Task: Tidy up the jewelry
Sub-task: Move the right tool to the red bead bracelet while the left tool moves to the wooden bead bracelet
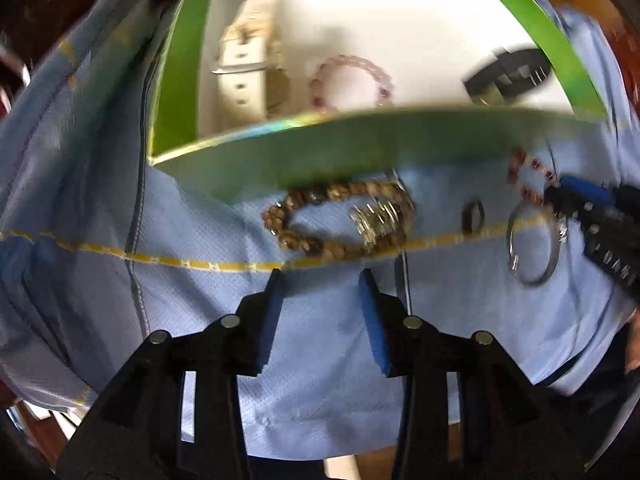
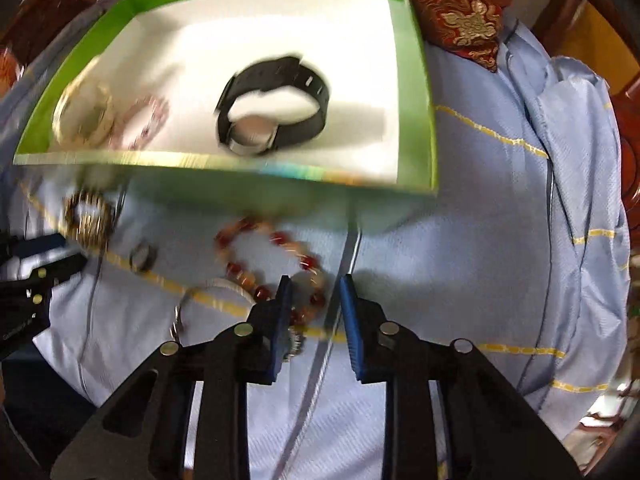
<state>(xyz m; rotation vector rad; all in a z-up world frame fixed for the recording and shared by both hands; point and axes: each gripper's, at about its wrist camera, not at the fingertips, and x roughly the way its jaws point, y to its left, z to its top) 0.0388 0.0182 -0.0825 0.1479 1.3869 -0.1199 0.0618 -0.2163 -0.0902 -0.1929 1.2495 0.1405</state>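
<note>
Shallow green cardboard box [image 2: 416,80]: green walls, white floor, iridescent sheen on near rim.
Inside box: black-strap wristwatch [image 2: 272,108], pink bead bracelet [image 1: 352,80], cream-strap wristwatch [image 1: 246,68].
Ahead of left gripper [image 1: 322,280]: brown wooden-bead bracelet [image 1: 304,204].
At right gripper [image 2: 314,284]: red-and-amber bead bracelet [image 2: 272,264].
Pale blue cloth [image 2: 460,264]: thin yellow stripes.
Gripper pads [image 2: 352,320]: blue; frames black.
Beyond box, right: red brocade fabric [image 2: 460,4], gold motifs.

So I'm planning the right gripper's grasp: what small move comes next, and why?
Probably ease the right gripper forward and down over the red bead bracelet, then close. Its jaws are open and empty, the bracelet lies on the cloth just ahead, outside the green box.
</note>
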